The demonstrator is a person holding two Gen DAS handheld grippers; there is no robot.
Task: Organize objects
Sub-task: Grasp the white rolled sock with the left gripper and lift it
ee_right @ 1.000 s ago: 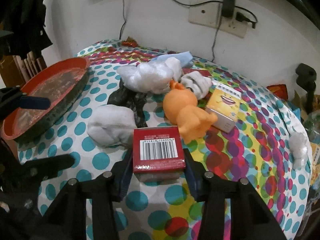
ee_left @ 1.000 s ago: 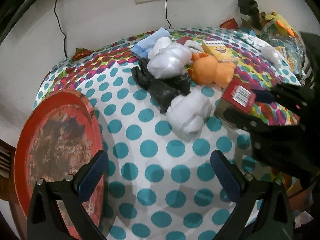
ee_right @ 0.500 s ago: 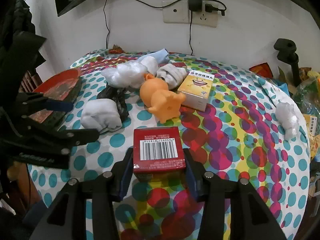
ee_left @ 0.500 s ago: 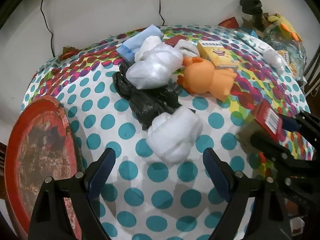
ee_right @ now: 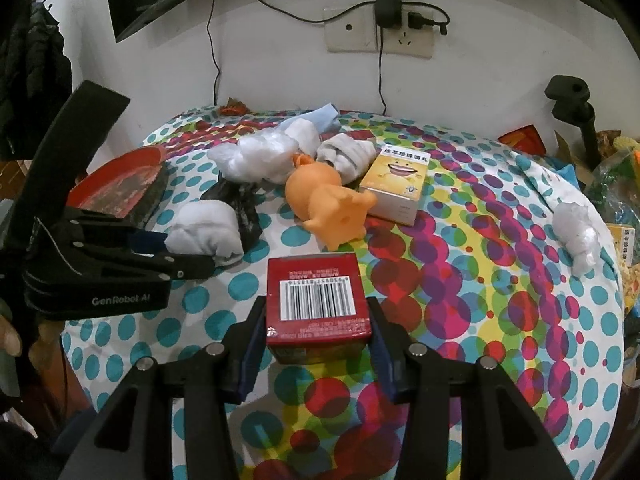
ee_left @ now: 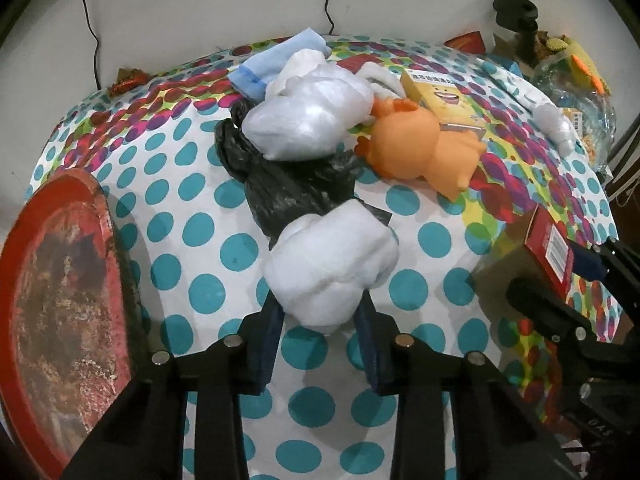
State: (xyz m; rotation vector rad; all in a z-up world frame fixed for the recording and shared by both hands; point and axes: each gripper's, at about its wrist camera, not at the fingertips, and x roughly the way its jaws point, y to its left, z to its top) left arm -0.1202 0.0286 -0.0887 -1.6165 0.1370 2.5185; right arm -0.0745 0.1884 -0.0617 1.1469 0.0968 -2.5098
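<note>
Left gripper point(ee_left: 320, 320): jaws have just closed, pinching the white bundle point(ee_left: 332, 268) at frame centre.
Right gripper point(ee_right: 316, 336): clamped on the red box point(ee_right: 316, 300), lower centre, barcode face up.
Writing: "GenRobot.AI" on the left gripper body.
Yellow box point(ee_right: 396, 184): upper centre, smiling face, long axis toward the wall.

Lighting: even indoor light from above, moderately bright; colours saturated on the dotted tablecloth point(ee_left: 176, 208).
Shadows: soft, short, falling beneath the left gripper point(ee_left: 320, 312) and beside the red tray point(ee_left: 60, 320).
Glare: mild sheen on the white plastic bundle point(ee_left: 308, 120) and black bag point(ee_left: 292, 188).
Distortion: strong fisheye bowing (both views), black vignette at corners.
Focus: centre sharp; edges soften, with the nearest gripper bodies slightly blurred.
</note>
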